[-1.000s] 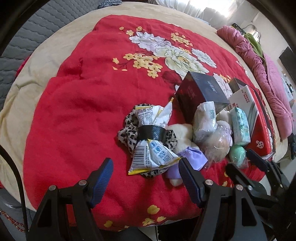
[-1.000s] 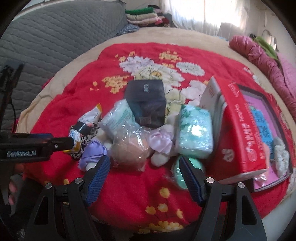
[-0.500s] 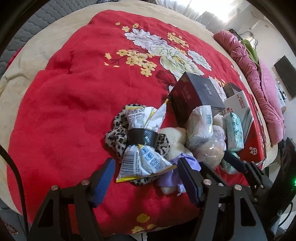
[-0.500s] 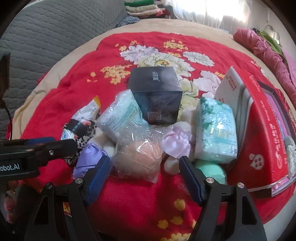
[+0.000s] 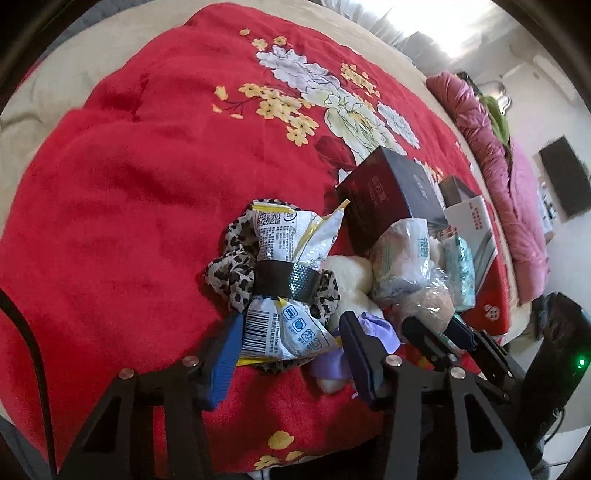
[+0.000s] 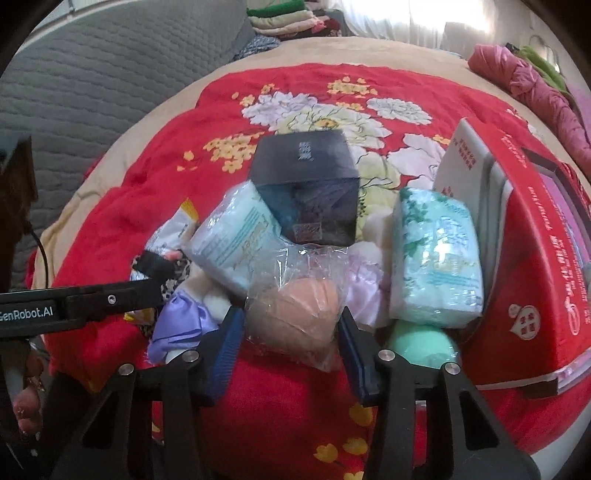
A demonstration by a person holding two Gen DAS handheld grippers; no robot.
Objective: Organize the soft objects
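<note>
**Ana:** Left wrist view first: what's different from a second ago?

**Ben:** The left gripper [image 5: 291,345] has come down on the near end of the taped snack packet [image 5: 286,284], which lies over a leopard-print cloth [image 5: 231,267] at centre frame. A second ago its jaws stood wide and short of the packet; now they are closing, with the packet's barcode end between the blue pads. I can't tell whether they press on it yet.

**Ana:** And the other hand?

**Ben:** Much the same. The right gripper [image 6: 288,334] has dropped onto the peach ball in clear wrap [image 6: 295,314], low in the middle of its view. Its jaws are also closing, and the pads look to be touching the wrap on both sides.

**Ana:** So for the task?

**Ben:** My reading is that two pickups are starting together, one soft thing per hand. Nothing has been lifted out of the pile yet.

**Ana:** What does the pile sit on?

**Ben:** A red floral blanket [image 5: 147,166] spread over a beige bed. Tissue packs [image 6: 436,258], a purple satin piece [image 6: 181,325] and a green ball [image 6: 421,343] crowd round a dark box [image 6: 306,177], with a red carton [image 6: 535,258] at right.

**Ana:** And the room?

**Ben:** A grey quilted headboard [image 6: 92,81] at upper left, folded clothes [image 6: 284,18] at the top, pink bedding [image 5: 495,147] along the right edge.
</note>
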